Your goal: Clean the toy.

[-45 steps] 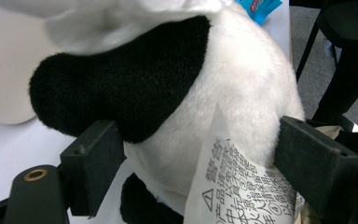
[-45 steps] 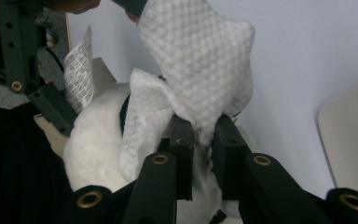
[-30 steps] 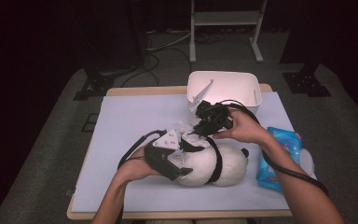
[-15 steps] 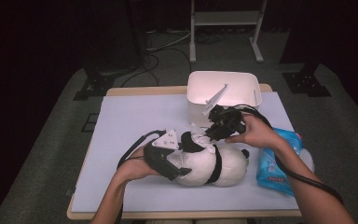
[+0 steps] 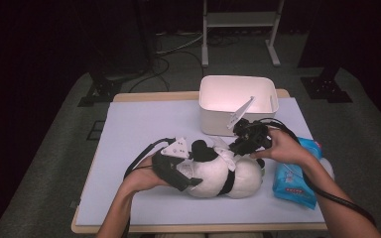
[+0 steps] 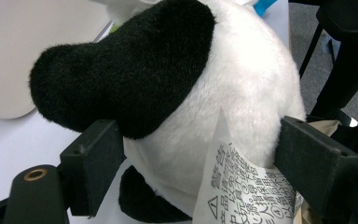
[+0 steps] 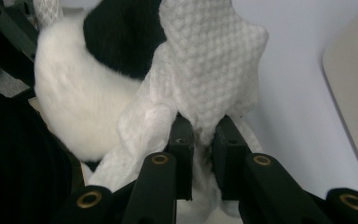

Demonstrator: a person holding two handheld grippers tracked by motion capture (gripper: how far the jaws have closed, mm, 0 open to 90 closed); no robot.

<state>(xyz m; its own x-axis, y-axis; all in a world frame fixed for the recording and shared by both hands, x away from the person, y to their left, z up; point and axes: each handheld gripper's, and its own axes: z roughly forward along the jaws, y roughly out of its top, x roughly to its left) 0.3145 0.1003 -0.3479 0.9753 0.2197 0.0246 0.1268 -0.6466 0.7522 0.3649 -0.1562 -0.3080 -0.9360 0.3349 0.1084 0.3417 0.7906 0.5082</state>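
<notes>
The left gripper (image 5: 191, 173) is clamping the plush panda (image 5: 223, 173) across its white body, one black pad (image 6: 93, 163) pressing in under the dark limb and the other (image 6: 314, 161) bearing on the far flank, so the jaws are standing wide with the toy filling the gap between them. A printed care label (image 6: 235, 186) is hanging off the fur just inside the far pad, close to its inner face. The panda is lying on its side on the pale blue table cover (image 5: 144, 124), directly ahead of the left fingers and just below the right ones. The right gripper (image 5: 238, 146) is pinching a white textured wipe (image 7: 214, 60) (its jaws are nearly together, with only the cloth between them), and the wipe is fanning out past the fingertips (image 7: 182, 135) and draping against the toy's black and white fur. Beyond the right fingers the white bin (image 5: 238, 101) is sitting near them, apart from the wipe. Behind the right hand (image 5: 283, 148), a blue pack of wipes (image 5: 295, 181) is lying beside the person's forearm.
</notes>
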